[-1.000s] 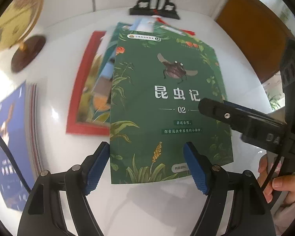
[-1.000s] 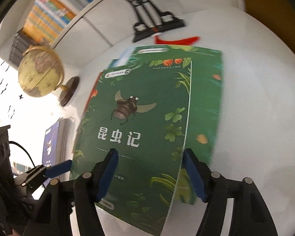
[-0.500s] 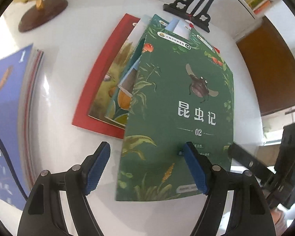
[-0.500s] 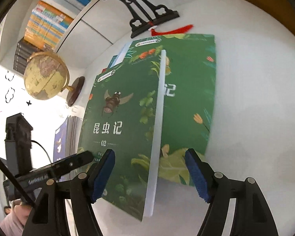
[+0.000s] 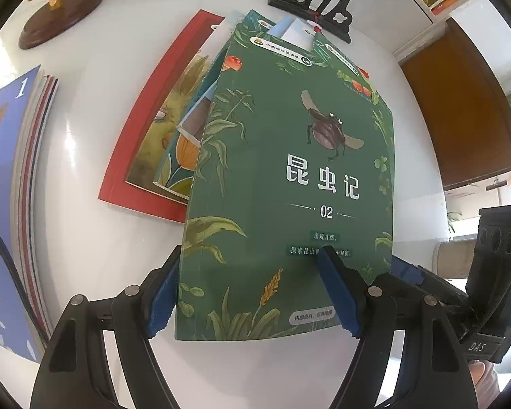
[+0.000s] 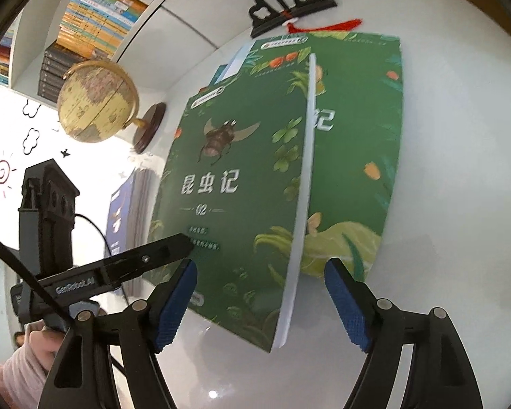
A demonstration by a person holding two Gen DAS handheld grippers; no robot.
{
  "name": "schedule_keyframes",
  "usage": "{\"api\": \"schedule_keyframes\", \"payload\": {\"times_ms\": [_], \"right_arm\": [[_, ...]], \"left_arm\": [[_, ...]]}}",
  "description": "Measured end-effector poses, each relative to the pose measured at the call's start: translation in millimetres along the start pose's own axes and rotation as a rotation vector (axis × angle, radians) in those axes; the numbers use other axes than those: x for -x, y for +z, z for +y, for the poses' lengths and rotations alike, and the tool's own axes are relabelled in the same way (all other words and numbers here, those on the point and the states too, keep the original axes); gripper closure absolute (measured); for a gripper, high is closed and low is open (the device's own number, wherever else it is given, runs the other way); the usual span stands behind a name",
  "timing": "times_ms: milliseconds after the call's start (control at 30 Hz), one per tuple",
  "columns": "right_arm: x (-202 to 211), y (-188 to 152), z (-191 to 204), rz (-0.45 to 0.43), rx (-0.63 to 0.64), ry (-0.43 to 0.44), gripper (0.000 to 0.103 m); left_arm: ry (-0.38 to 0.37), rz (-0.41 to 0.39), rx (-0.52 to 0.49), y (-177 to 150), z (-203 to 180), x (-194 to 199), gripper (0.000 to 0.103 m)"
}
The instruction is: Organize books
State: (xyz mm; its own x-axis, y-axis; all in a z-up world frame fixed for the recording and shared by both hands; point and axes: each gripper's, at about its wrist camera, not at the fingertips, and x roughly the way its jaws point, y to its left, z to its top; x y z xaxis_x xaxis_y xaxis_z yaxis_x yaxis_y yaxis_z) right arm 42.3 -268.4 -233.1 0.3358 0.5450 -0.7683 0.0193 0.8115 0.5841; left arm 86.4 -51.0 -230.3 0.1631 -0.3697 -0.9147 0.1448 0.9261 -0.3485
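Observation:
A green beetle-cover book (image 5: pixel 289 170) is tilted up, its white page edge (image 6: pixel 299 204) raised off a second green book (image 6: pixel 357 136) that lies flat beneath. My left gripper (image 5: pixel 250 262) is open. One of its fingers (image 5: pixel 163 296) stands at the spine edge and the other is over the cover; one left finger (image 6: pixel 146 259) also shows reaching onto the cover. My right gripper (image 6: pixel 260 272) straddles the tilted book's near corner. Its jaws are opening and its pads do not press on the book.
A red-bordered book (image 5: pixel 143 156) and an orange-flower book (image 5: pixel 180 150) lie partly under the green ones. A blue stack of books (image 5: pixel 6 170) is at the left. A globe (image 6: pixel 95 102), a black ornate stand (image 6: pixel 289 3), a red tassel (image 6: pixel 327 27) and a bookshelf (image 6: pixel 95 10) are behind. A hand (image 6: pixel 27 347) holds the left gripper.
The beetle book's page edge has risen, uncovering more of the book beneath. The left gripper rolled and came in over the book's near end. The right jaws have widened.

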Motion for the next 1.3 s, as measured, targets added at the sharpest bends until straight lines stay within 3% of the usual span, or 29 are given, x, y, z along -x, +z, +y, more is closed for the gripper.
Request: {"api": "schedule_keyframes", "payload": {"times_ms": [267, 400, 467, 533, 567, 633, 700, 833, 967, 1200, 1300], "right_arm": [[-1.1, -0.6, -5.1, 0.035, -0.044, 0.064, 0.026], [-10.9, -10.7, -6.9, 0.075, -0.089, 0.145, 0.034], [-10.9, -11.3, -2.3, 0.051, -0.092, 0.123, 0.035], [-8.7, -10.0, -0.1, 0.033, -0.07, 0.065, 0.061], [-6.6, -9.7, -0.6, 0.024, -0.053, 0.024, 0.066], [1.4, -9.5, -2.9, -0.009, -0.063, 0.029, 0.077], [8.2, -10.3, 2.9, -0.041, -0.023, -0.005, 0.08], [18.1, -14.1, 44.0, -0.077, 0.234, -0.171, 0.083], [31.2, -13.1, 67.7, -0.107, 0.336, -0.197, 0.084], [44.1, -17.1, 81.7, -0.15, 0.371, -0.218, 0.084], [43.9, -18.3, 95.8, -0.17, 0.398, -0.236, 0.084]], "left_arm": [[0.011, 0.002, -0.011, -1.3, -1.0, 2.3, 0.029], [0.019, -0.01, -0.023, -2.0, -1.0, 7.0, 0.042], [0.024, -0.026, -0.043, -2.8, -0.1, 12.1, 0.051], [0.021, -0.029, -0.041, -2.6, 2.5, 16.6, 0.061], [0.008, -0.034, -0.032, -2.3, 4.8, 19.7, 0.063], [-0.021, -0.04, -0.01, -1.8, 7.9, 24.1, 0.071], [-0.048, -0.062, 0.002, -3.5, 7.3, 29.1, 0.071], [-0.003, -0.109, -0.057, -8.9, -6.4, 36.1, 0.071], [0.031, -0.146, -0.109, -7.9, -17.1, 49.4, 0.071], [0.09, -0.194, -0.235, -16.4, -29.1, 71.1, 0.071], [0.084, -0.212, -0.237, -19.4, -25.8, 79.1, 0.071]]}}
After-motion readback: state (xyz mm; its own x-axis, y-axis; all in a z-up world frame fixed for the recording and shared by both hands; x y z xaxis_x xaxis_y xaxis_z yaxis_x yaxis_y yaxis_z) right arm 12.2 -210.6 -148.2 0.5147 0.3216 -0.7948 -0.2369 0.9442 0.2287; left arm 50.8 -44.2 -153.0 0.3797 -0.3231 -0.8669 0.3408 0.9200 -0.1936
